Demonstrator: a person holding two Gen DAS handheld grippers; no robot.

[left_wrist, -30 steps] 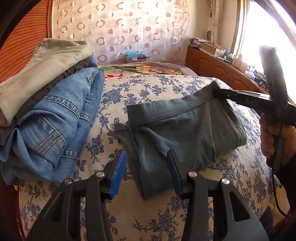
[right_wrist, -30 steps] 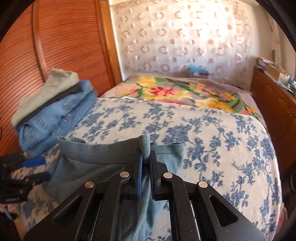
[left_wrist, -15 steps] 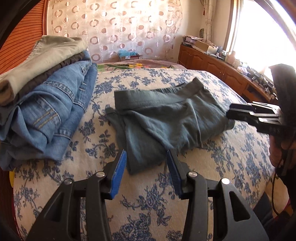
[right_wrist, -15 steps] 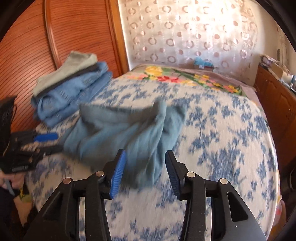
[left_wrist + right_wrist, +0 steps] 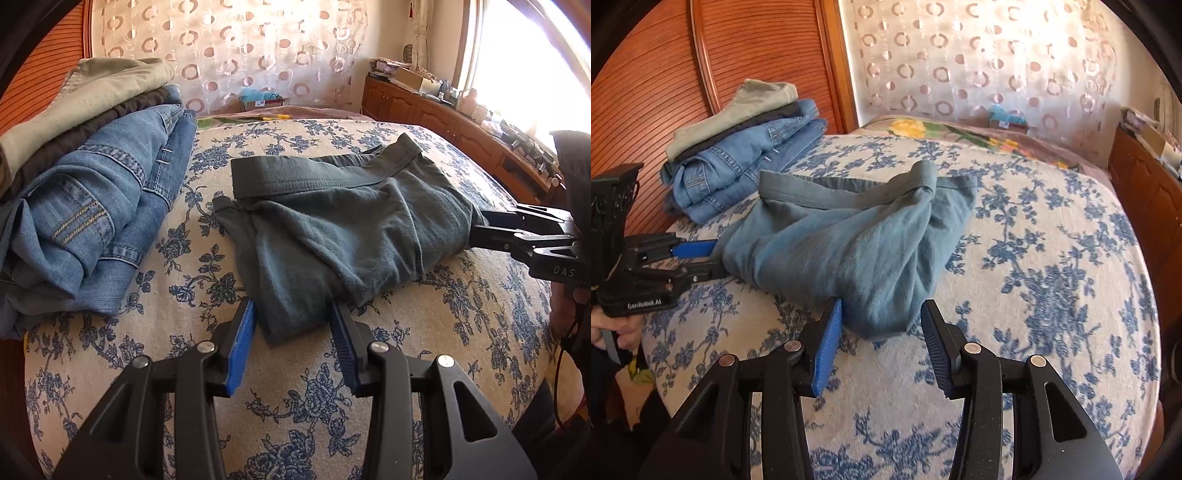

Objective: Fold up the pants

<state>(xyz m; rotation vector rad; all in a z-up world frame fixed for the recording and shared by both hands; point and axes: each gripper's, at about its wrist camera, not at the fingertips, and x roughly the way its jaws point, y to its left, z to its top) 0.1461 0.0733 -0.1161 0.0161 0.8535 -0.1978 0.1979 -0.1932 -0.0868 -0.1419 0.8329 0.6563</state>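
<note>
Teal pants (image 5: 332, 229) lying in a loose, rumpled bundle mid-bed, waistband (image 5: 303, 177) toward the headboard side, one folded end poking toward the near edge. Not yet a tidy fold: layers bunched, an edge flopped over.

Left gripper (image 5: 291, 332) low at the bundle's near end, jaws apart, straddling the fabric tip without clamping. Right gripper (image 5: 881, 328) likewise spread wide at its own side of the bundle, nothing held.

Probably between folds: released, about to regrip. Next move likely calls for closing on a corner or edge at each side, lifting just enough to pull out slack, then laying flat or doubling over; soft knit, prone to sag and slip.

Underneath, bedspread (image 5: 424, 332) with blue flowers on cream. Beside, well apart to the left, stack (image 5: 92, 192) of folded jeans and khakis. Beyond, ringed curtain (image 5: 240, 48), wooden cabinets (image 5: 443, 118), bright window.
</note>
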